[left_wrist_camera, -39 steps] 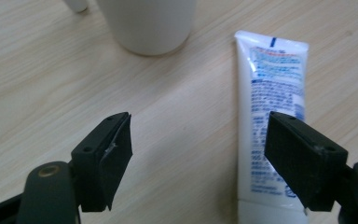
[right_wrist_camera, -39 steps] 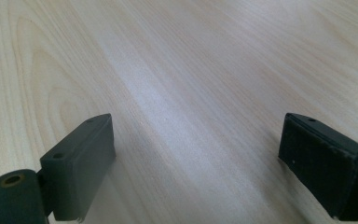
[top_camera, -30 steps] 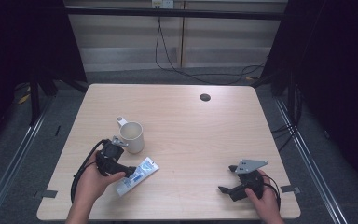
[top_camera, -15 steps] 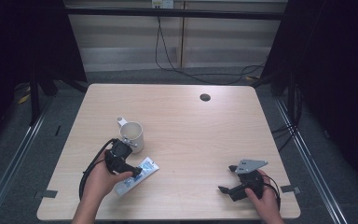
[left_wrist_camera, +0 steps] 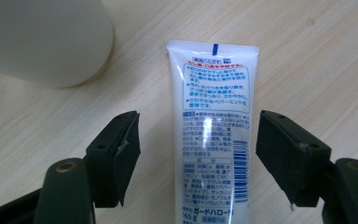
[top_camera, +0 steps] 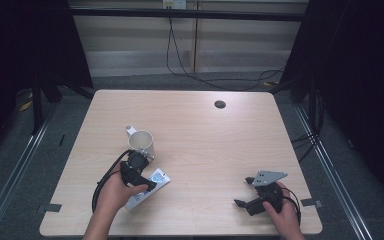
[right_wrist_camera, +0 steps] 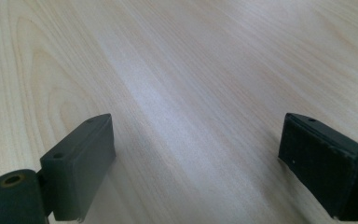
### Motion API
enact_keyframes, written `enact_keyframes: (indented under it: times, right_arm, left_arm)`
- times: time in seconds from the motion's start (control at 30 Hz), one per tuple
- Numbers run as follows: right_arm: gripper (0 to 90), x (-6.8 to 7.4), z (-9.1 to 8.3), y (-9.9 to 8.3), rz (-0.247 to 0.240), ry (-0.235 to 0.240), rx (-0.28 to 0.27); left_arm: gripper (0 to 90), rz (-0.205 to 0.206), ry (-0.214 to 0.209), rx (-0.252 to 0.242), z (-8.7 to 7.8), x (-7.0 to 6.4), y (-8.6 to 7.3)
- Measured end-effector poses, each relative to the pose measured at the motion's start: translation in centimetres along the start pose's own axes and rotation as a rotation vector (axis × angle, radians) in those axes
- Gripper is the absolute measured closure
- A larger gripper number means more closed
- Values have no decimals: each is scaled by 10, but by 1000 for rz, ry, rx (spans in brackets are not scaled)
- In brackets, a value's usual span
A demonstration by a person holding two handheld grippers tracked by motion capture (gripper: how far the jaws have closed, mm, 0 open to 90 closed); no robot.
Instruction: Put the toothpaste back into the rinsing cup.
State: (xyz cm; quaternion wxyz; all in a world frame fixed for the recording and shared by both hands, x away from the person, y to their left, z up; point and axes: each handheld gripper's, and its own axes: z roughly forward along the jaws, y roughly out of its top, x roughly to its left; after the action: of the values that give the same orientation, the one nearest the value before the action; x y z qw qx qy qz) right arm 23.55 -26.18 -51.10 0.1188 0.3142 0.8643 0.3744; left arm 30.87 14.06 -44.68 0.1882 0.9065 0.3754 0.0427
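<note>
The left gripper hangs over a white toothpaste tube that lies flat on the wooden surface. Its 2 jaws stand apart, 1 on each side of the tube, with bare wood showing between each jaw and the tube. The tube's crimped flat end points away from the gripper, and blue and red print covers the side facing up. A cream mug stands upright just beside the tube. The right gripper rests low near the front right corner, well apart from the tube, jaws wide apart over bare wood.
</note>
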Motion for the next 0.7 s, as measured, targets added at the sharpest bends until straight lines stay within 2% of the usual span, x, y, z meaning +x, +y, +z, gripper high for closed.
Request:
enact_keyframes:
  times: [0.33,0.37,0.47,0.7]
  right_arm:
    - [101,0,0,0,0,0,0]
    - [100,0,0,0,0,0,0]
    - [100,0,0,0,0,0,0]
    - [100,0,0,0,1,0,1]
  left_arm:
    - [319,-5,-16,8,7,-2,1]
    - [319,7,-15,13,7,-1,1]
    - [319,-5,-22,13,10,-2,-1]
    - [339,9,-18,20,16,-4,0]
